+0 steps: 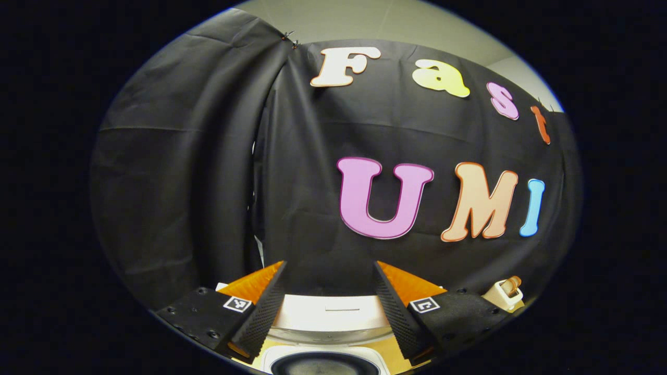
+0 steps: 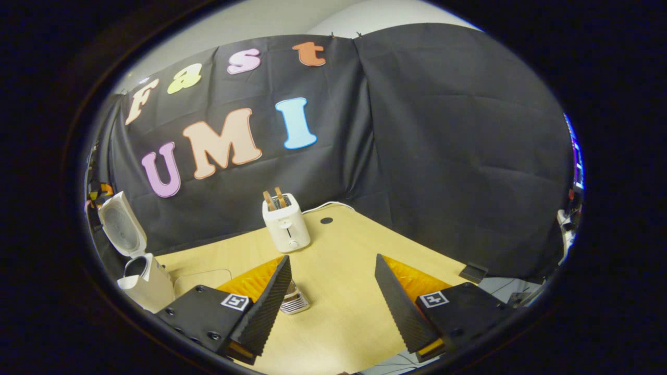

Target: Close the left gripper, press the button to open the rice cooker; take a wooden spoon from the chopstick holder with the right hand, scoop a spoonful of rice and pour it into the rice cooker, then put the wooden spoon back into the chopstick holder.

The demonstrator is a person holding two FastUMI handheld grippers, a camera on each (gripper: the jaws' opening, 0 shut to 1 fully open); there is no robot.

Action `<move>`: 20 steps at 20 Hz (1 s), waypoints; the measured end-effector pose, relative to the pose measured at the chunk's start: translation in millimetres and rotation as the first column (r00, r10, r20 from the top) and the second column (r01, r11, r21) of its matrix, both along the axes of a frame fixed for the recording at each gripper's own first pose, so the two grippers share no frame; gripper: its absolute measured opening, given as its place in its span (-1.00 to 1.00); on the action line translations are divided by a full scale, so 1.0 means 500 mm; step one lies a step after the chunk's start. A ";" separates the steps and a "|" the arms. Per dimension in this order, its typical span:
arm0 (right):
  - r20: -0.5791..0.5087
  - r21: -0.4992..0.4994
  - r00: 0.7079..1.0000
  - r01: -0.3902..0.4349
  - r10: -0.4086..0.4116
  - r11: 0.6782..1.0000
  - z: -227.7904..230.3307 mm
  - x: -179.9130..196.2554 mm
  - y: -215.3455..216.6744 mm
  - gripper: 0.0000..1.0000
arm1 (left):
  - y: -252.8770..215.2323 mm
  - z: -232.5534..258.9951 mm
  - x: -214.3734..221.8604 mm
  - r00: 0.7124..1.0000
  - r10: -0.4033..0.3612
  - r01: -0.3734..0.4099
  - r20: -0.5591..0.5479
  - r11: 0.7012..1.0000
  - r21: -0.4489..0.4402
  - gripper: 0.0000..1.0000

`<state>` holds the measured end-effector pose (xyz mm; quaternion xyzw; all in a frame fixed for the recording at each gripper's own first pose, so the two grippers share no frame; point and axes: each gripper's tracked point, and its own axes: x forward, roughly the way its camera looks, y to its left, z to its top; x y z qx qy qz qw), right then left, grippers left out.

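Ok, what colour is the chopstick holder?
White, with brown wooden handles sticking out; the chopstick holder shows best in the right gripper view.

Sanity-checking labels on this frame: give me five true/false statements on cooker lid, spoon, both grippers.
1. The rice cooker lid is up. True.
2. The right gripper holds a wooden spoon. False: its jaws are open and hold nothing.
3. Wooden handles stick up from the chopstick holder. True.
4. The left gripper is shut. False: its fingers stand apart over the cooker.
5. The chopstick holder lies tipped over on the table. False: it stands upright.
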<state>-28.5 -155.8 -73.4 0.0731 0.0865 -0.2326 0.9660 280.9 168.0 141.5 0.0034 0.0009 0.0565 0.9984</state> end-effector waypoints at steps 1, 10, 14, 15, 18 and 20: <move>0.003 0.005 1.000 0.004 -0.004 1.000 -0.002 0.002 -0.001 1.00 | -0.006 0.001 0.002 1.000 -0.008 0.008 0.006 1.000 -0.013 0.84; 0.008 0.022 0.999 -0.039 0.039 0.999 -0.006 0.043 0.030 1.00 | -0.021 -0.021 -0.045 1.000 -0.008 0.007 0.011 0.997 0.082 0.90; 0.014 0.034 0.998 -0.063 0.063 0.997 -0.013 0.054 0.044 1.00 | -0.032 -0.042 -0.097 1.000 -0.024 0.023 0.011 0.997 0.078 0.90; 0.017 0.037 0.998 -0.068 0.067 0.997 -0.012 0.055 0.045 1.00 | -0.035 -0.047 -0.113 1.000 -0.028 0.027 0.014 0.997 0.079 0.89; 0.020 0.046 0.997 -0.080 0.079 0.996 -0.011 0.059 0.052 1.00 | -0.044 -0.067 -0.158 0.998 -0.039 0.036 0.041 0.996 0.087 0.89; 0.020 0.044 0.996 -0.086 0.085 0.995 -0.012 0.056 0.052 1.00 | -0.050 -0.090 -0.192 0.998 -0.043 0.038 0.049 0.995 0.091 0.82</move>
